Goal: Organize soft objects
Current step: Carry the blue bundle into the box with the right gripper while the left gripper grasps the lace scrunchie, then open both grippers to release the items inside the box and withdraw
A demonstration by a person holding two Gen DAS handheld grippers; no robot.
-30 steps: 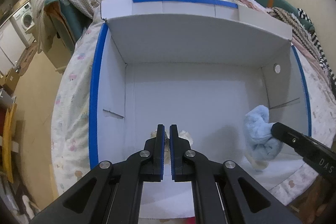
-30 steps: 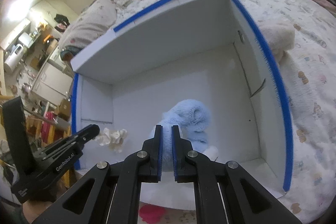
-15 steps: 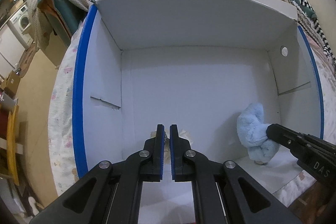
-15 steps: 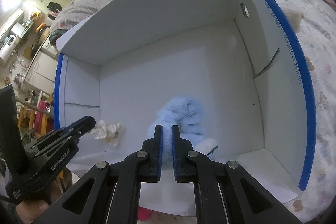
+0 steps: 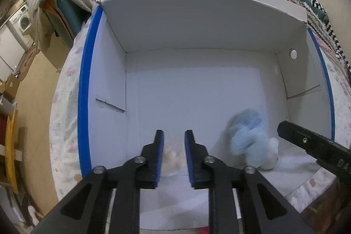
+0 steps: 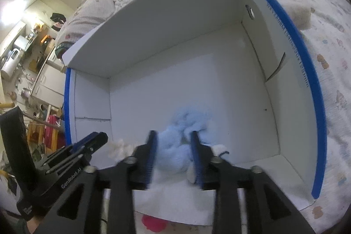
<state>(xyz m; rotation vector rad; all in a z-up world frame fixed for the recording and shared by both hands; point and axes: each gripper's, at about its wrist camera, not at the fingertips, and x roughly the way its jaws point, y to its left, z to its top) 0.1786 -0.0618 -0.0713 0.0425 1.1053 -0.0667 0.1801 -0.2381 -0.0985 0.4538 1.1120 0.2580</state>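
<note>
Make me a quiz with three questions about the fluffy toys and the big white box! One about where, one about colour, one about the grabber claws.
1. Where is the blue plush toy?
A. On the bed outside the box
B. Inside the white box
C. On the floor

2. What colour is the small soft toy ahead of the left gripper?
A. Cream-white
B. Green
C. Black

3. How are the right gripper fingers?
A. Shut tight
B. Missing
C. Open

Answers: 1 B, it sits on the box floor between the walls. 2 A, it shows pale between the left fingers. 3 C, a wide gap shows with blue plush between them.
</note>
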